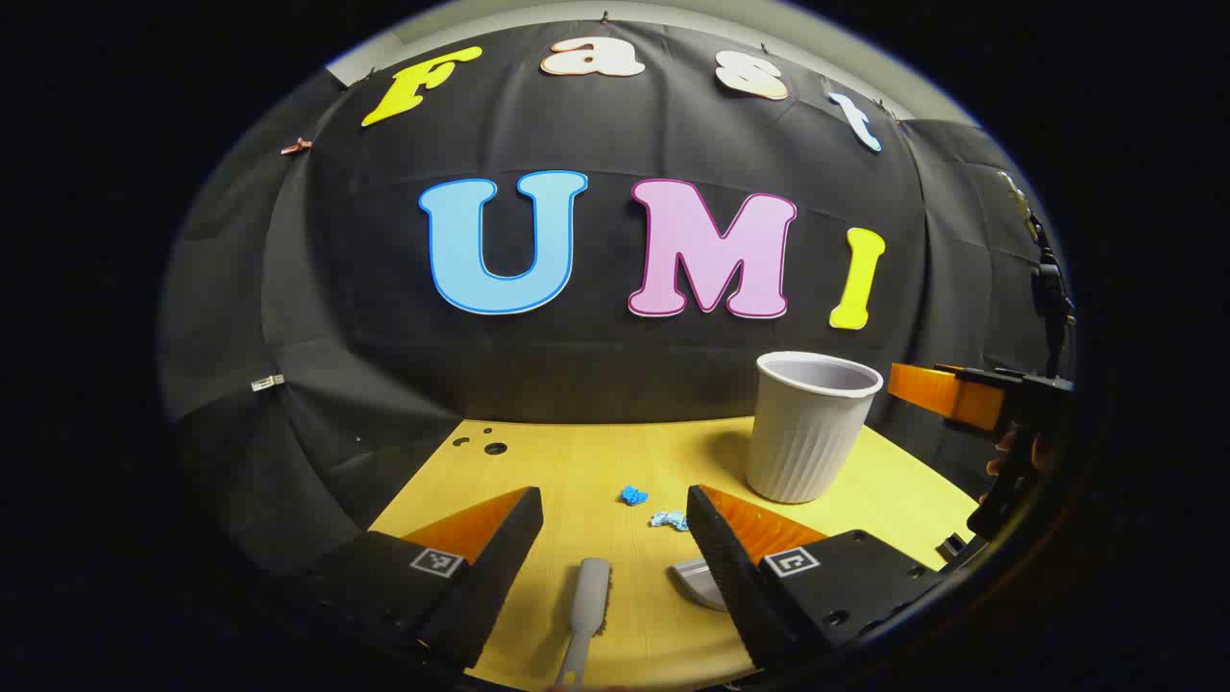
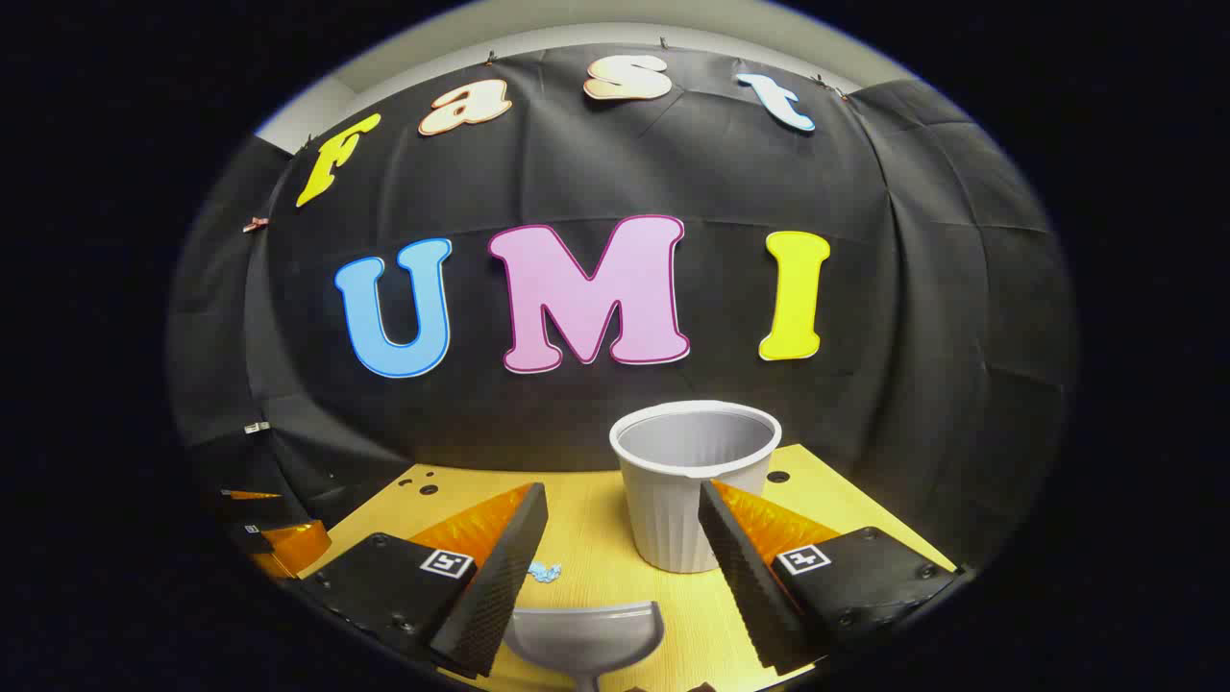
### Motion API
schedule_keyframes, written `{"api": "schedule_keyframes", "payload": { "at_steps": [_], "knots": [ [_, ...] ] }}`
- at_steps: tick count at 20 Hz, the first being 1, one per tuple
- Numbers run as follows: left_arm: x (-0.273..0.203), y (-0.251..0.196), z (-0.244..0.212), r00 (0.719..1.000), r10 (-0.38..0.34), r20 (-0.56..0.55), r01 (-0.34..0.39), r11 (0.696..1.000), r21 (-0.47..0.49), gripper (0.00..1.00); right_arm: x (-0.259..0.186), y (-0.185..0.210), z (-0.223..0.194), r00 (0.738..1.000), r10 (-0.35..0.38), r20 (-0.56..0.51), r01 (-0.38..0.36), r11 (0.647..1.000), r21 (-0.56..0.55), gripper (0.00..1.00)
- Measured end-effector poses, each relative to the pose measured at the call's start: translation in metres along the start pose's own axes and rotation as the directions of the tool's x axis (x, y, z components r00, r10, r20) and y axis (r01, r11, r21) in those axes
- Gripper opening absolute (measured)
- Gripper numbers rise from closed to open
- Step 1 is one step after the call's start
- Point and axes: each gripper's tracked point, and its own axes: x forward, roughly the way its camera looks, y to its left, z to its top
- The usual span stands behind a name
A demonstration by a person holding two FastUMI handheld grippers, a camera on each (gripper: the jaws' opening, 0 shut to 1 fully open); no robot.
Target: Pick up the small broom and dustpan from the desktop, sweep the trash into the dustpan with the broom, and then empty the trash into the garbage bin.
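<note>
Grey broom (image 1: 586,615) between open left tongs (image 1: 615,514)

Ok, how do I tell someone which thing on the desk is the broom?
Start at the yellow desktop and find the tall ribbed bin. Nearer the camera, between the left gripper fingers, lies the small broom: grey, long and narrow, unlike the wide scoop-shaped dustpan.

The pale wood-grain table (image 1: 596,461) looks smooth and matt. The grey ribbed plastic bin (image 2: 694,485) and grey plastic dustpan (image 2: 586,630) show a soft sheen.
</note>
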Motion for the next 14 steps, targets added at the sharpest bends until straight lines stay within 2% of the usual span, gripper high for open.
{"api": "schedule_keyframes", "payload": {
  "at_steps": [14],
  "knots": [
    [0.01, 0.006, -0.028, 0.997, 0.001, -0.077, -0.003, 1.0, -0.025, 0.98, 0.006, 0.015, -0.027, 0.992, 0.064, -0.105, -0.068, 0.997, -0.033, 0.98]
  ]
}}
